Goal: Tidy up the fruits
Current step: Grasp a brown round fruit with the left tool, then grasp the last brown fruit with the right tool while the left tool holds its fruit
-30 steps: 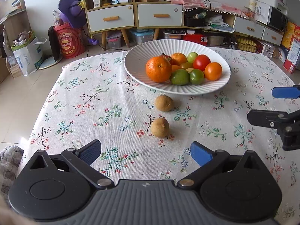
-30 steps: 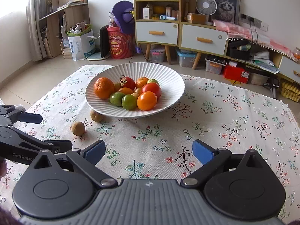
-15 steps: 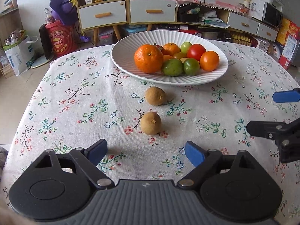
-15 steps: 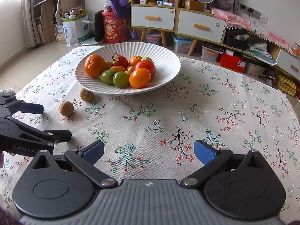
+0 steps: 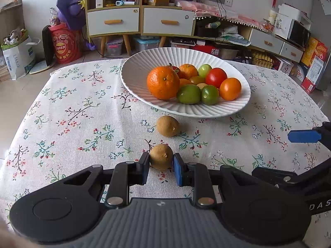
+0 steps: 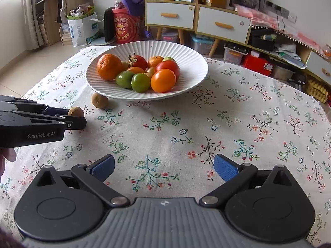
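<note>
The left gripper (image 5: 161, 166) is set low over the desk (image 5: 78, 111), and its jaws are closed around a small brown fruit (image 5: 161, 156) — each blue pad is pressed to one side, so the fruit is held across its middle where it is least likely to roll out. The fruit appears to rest on the flowered cloth, not yet lifted. A second brown fruit (image 5: 167, 125) lies just beyond it, near the rim of the white bowl (image 5: 132, 76) but apart from it. The bowl is already loaded with an orange (image 5: 163, 82), green fruits and red ones, so the two loose pieces are judged to be what is left to gather. The right gripper (image 6: 164, 168) is held off to the side above bare cloth, its jaws spread wide and empty — kept clear, it seems, so that the path from the held fruit to the bowl is unobstructed.
</note>
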A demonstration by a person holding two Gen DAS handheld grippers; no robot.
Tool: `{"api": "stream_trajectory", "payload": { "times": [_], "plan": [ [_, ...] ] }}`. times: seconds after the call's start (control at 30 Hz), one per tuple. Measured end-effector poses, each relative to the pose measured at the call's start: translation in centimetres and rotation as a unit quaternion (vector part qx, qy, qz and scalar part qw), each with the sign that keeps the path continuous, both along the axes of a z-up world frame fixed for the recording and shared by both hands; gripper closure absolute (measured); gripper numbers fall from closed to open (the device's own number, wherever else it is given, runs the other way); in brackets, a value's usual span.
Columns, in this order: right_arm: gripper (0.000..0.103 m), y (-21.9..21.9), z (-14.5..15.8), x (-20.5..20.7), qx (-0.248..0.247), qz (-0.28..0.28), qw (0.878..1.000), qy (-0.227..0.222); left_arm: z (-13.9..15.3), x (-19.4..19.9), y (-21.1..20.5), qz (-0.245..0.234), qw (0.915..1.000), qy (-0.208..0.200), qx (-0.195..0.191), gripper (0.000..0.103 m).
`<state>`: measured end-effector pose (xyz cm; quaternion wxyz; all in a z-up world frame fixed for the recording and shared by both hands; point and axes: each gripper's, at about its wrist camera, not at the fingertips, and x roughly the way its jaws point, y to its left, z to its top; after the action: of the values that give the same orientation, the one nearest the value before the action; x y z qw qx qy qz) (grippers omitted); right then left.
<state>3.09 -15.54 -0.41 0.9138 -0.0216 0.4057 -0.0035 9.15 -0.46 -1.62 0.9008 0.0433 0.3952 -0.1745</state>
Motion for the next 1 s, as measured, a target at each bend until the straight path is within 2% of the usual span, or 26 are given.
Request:
{"api": "stream_trajectory", "payload": {
  "times": [0.17, 0.33, 0.5, 0.7, 1.0],
  "plan": [
    [0.002, 1.1, 0.4, 1.1, 0.032, -0.011, 0.999, -0.007, 0.7, -0.3, 0.8, 0.0, 0.9998, -0.009, 0.017, 0.082],
    [0.007, 2.0, 0.8, 2.1, 0.067, -0.032, 0.997, -0.003, 0.9, -0.4, 2.3, -0.005, 0.9994, -0.011, 0.032, 0.082],
    [0.021, 3.1, 0.8, 3.4, 0.093, -0.058, 0.994, 0.005, 0.6, 0.0, 3.9, 0.004, 0.9992, 0.002, 0.039, 0.082],
    [0.038, 4.8, 0.0, 4.6, 0.078, -0.084, 0.993, 0.009, 0.5, 0.5, 5.6, 0.008, 0.9989, 0.016, 0.043, 0.082],
    [0.05, 7.2, -1.0, 5.3, 0.062, -0.12, 0.991, -0.016, 0.5, 0.7, 7.5, 0.008, 0.999, 0.031, 0.031, 0.082]
  ]
}}
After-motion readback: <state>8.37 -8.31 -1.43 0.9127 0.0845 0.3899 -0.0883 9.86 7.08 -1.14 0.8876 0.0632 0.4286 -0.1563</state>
